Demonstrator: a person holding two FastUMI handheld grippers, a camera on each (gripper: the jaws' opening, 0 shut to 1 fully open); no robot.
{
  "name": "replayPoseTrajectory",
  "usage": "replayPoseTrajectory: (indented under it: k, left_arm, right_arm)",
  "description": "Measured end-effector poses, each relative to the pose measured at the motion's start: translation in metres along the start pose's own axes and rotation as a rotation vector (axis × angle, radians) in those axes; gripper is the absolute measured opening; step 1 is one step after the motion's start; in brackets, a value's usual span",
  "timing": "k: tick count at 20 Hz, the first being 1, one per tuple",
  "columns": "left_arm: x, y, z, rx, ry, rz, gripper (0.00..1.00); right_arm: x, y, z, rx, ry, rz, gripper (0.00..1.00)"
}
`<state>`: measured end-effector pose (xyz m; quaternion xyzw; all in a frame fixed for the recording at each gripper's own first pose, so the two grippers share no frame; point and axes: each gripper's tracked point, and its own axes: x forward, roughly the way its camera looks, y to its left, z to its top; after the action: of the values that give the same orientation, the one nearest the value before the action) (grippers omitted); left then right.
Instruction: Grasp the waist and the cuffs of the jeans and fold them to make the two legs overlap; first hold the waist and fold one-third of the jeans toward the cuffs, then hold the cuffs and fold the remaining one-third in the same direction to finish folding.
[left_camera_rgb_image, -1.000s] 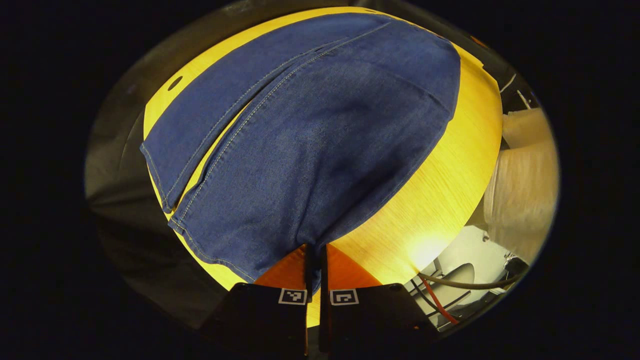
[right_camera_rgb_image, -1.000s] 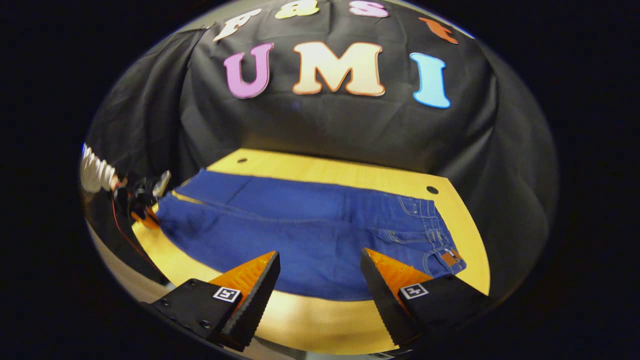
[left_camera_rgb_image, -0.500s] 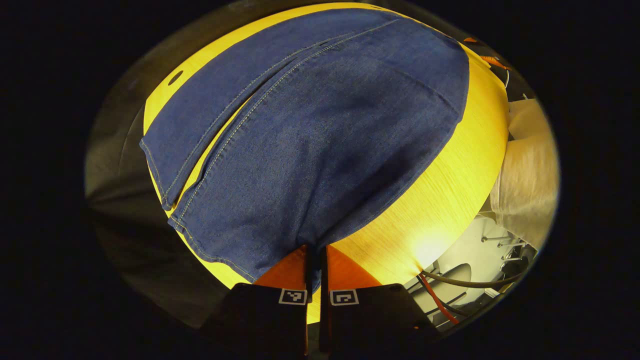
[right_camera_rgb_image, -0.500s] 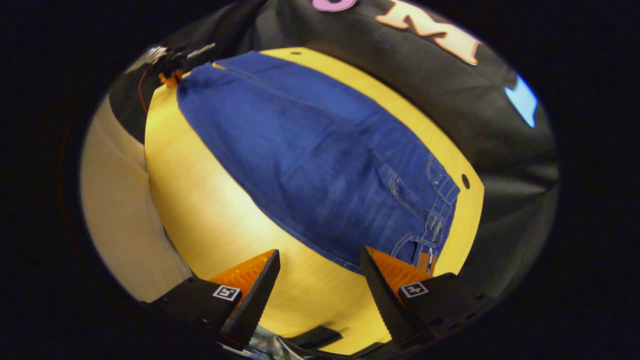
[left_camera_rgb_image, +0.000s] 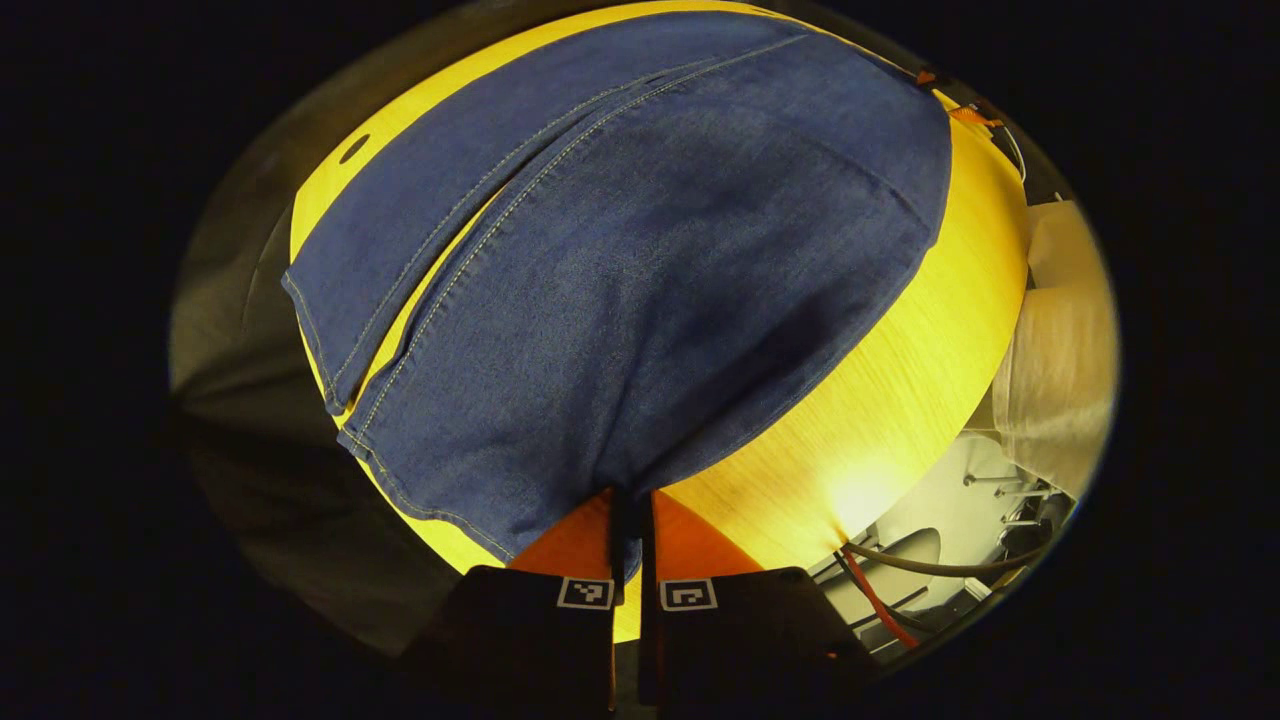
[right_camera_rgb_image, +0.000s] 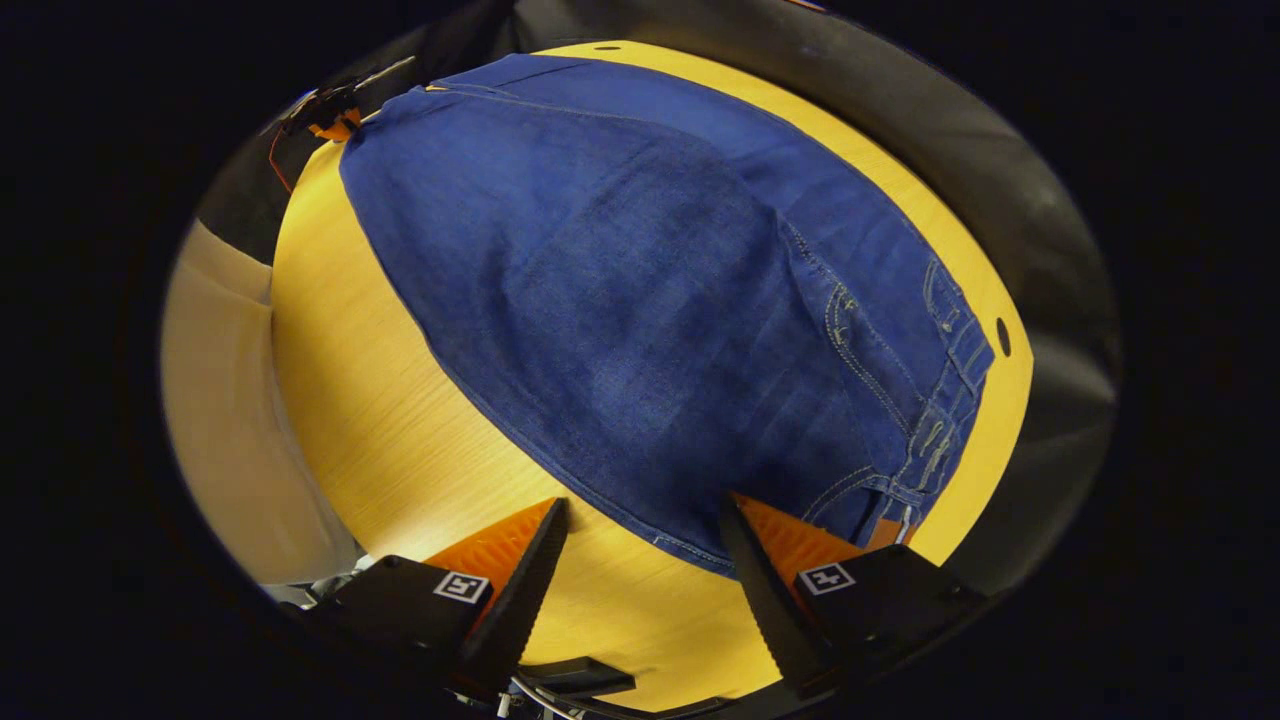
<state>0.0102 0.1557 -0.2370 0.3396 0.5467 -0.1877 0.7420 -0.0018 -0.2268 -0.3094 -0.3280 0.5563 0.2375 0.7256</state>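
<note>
Flat across the yellow counter (right_camera_rgb_image: 400, 400), the jeans (right_camera_rgb_image: 640, 300) reach its far edge. Left tongs (left_camera_rgb_image: 632, 520) are clenched on a cuff corner at the counter's near edge. Right tongs (right_camera_rgb_image: 640, 560) are spread wide by the waist (right_camera_rgb_image: 940, 420), gripping nothing.

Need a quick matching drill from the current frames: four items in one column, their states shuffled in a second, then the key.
Items:
1. left tool
2. right tool
3. jeans
4. table

States:
A. open, at the waist end
B. spread flat, blue denim
C. yellow wood, bearing the cloth
D. closed on the cuff edge of the near leg

Pairs: 1-D, 2-A, 3-B, 4-C
</note>
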Motion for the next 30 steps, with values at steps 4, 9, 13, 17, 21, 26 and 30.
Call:
replayPoseTrajectory:
  k: [4,9,13,17,21,26,30]
  left_arm:
    - [0.001,0.001,-0.001,0.002,-0.001,0.012,0.02]
    - [0.002,0.000,0.000,0.008,0.005,0.009,0.03]
    - [0.003,0.001,-0.001,-0.006,0.003,0.010,0.03]
    - [0.002,0.002,-0.001,-0.008,-0.001,0.012,0.02]
    - [0.001,0.002,-0.001,-0.021,0.002,-0.004,0.03]
    - [-0.001,0.004,0.002,-0.079,0.070,-0.090,0.00]
    - [-0.033,0.019,0.010,0.022,0.125,-0.084,0.00]
  right_arm:
    - [0.004,0.001,0.001,0.005,0.047,0.034,0.95]
    - [0.003,-0.001,0.002,0.036,0.115,0.020,0.93]
    - [0.003,-0.025,0.014,-0.002,0.101,-0.007,0.42]
    - [0.004,-0.022,0.015,0.060,0.052,-0.041,0.18]
    - [-0.002,-0.028,0.016,0.170,0.029,-0.073,0.06]
    - [-0.003,-0.032,0.014,0.196,0.035,-0.171,0.02]
    - [-0.010,-0.035,0.016,0.230,0.026,-0.228,0.03]
